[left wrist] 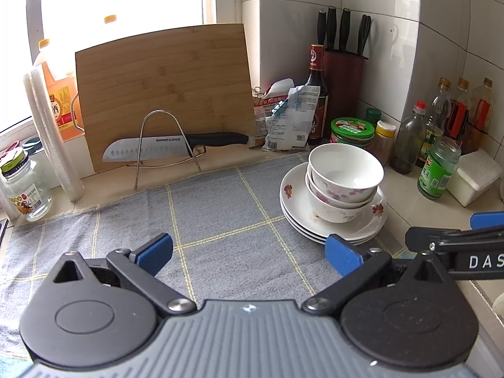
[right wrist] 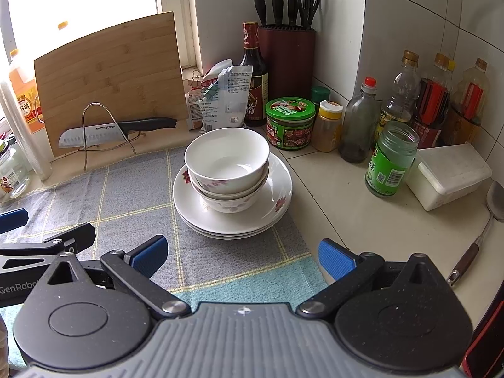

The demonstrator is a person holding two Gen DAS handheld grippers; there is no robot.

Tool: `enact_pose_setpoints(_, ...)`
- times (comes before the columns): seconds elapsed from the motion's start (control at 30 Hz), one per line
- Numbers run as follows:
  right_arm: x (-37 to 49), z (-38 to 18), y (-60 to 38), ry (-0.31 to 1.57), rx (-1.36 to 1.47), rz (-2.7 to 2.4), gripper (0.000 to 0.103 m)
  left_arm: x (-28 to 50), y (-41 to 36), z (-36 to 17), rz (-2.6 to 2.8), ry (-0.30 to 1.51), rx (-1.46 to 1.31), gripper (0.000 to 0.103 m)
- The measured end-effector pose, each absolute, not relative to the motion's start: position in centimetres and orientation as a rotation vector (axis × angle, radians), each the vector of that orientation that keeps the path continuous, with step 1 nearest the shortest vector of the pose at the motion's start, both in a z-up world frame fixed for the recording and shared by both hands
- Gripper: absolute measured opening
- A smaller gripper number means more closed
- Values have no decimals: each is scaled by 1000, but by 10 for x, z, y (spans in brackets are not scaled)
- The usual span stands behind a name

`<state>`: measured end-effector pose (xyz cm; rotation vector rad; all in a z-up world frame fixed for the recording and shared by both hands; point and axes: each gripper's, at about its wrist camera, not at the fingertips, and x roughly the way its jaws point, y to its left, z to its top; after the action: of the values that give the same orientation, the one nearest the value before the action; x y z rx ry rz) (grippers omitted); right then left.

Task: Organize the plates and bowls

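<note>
Two white bowls (right wrist: 226,170) with a purple flower pattern are nested one inside the other and stand on a stack of white plates (right wrist: 252,217), of which three rims can be counted. The stack rests at the right edge of a grey checked cloth (right wrist: 132,195) spread over the pale worktop (right wrist: 346,208), partly overhanging the bare surface.

Just behind the plates a green-lidded jar (right wrist: 289,123) is seen, with a dark sauce bottle (right wrist: 253,75) and a knife block (right wrist: 286,60) set in the tiled corner. To the right, a green-labelled jar (right wrist: 390,160) stands beside a white lidded box (right wrist: 447,173), and a row of bottles lines the wall. A spatula (right wrist: 485,220) lies near the worktop's right side.

To the left, a bamboo cutting board (left wrist: 163,91) is leaned against the window sill, and a knife (left wrist: 163,148) is held across a wire rack (left wrist: 163,145) in front of it.

The left gripper (left wrist: 249,252) is held spread wide above the cloth, empty, with the plates near its right finger. The right gripper (right wrist: 241,255) is likewise released and empty, directly in front of the stack.
</note>
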<state>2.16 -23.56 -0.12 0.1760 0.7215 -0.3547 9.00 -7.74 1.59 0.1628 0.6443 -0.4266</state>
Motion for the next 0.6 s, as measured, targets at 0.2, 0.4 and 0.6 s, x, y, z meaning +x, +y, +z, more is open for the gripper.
enact_pose_setpoints(0.2,22,-1,-236,721,175,-355,103,90,-78,16,-425,644,162,102)
enact_pose_setpoints(0.4,22,-1,-236,720,175,-356,103,90,-78,16,-426,644,163,102)
enact_pose_setpoints(0.6,23,0,-235,720,171,-356,103,90,-78,17,-424,645,159,102)
